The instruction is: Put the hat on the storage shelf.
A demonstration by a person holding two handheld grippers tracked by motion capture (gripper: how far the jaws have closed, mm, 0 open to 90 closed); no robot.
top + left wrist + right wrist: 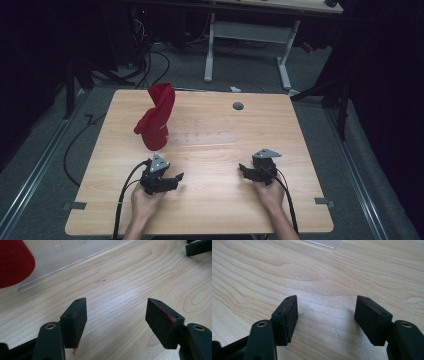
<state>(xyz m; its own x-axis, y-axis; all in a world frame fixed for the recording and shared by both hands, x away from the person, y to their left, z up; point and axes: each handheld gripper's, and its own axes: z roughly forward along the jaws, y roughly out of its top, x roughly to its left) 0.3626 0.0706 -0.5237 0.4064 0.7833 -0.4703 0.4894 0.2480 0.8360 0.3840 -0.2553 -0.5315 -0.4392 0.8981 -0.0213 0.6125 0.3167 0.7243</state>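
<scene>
So here we've got both tools parked low over the near half of the wooden table [210, 200], and neither one has anything in it. Our left gripper [176, 177] has its jaws spread wide with just bare wood between them, and the right gripper [244, 170] is the same story, wide apart and empty.

The thing we're after looks like the red cloth [155, 119], standing up in a twisted cone at the far left of the table, on the left end of a clear plastic rack [200, 134] lying flat across the middle. It's closest to our left gripper, a bit farther out and slightly left of it.

How we'd play it: bring the left one up from the near side and keep the jaws wide until they straddle a fold. Grab low on the cone where the fabric bunches thick, not the floppy tip. The rack probably slides easily, so we'd use the right gripper to pin its free right end before pulling.
</scene>
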